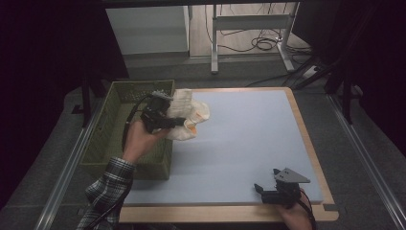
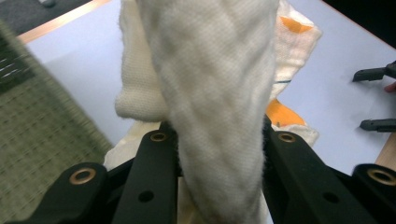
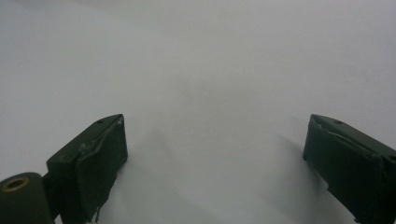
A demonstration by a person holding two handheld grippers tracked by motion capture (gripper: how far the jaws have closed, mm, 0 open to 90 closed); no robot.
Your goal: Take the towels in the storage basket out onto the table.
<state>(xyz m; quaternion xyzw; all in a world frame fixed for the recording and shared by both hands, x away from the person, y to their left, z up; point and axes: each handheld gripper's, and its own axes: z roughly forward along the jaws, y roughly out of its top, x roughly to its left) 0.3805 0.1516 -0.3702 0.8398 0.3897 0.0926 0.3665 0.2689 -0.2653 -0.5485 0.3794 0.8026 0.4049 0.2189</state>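
From the high view I see my left tongs (image 1: 184, 120) clamped on a bundle of cream cloth (image 1: 189, 115) with orange patches. The cloth is held at the far left corner of the desk (image 1: 249, 143), right beside the near rim of the green mesh basket (image 1: 110, 139), which stands off the desk's left edge. The plaid sleeve (image 1: 107, 191) comes up from the bottom left, and the left hand (image 1: 139, 141) wraps the grip over the basket's right wall. My right tongs (image 1: 265, 179) rest low at the near right corner of the pale blue desk surface, well apart from the cloth, with nothing in them.

In the left gripper view the tongs (image 2: 217, 135) have both black jaws pressed against a thick fold of the cream cloth (image 2: 215, 93), which rises straight up between them. More of the cloth with its orange patches hangs behind. The green basket (image 2: 37, 140) lies to the left of that view, and the right tongs (image 2: 378, 98) show as two black tips at the right edge, over the blue surface.

In the right gripper view my tongs (image 3: 215, 140) stand wide, both jaws resting close over the plain pale desk (image 3: 210, 60) with nothing between them.
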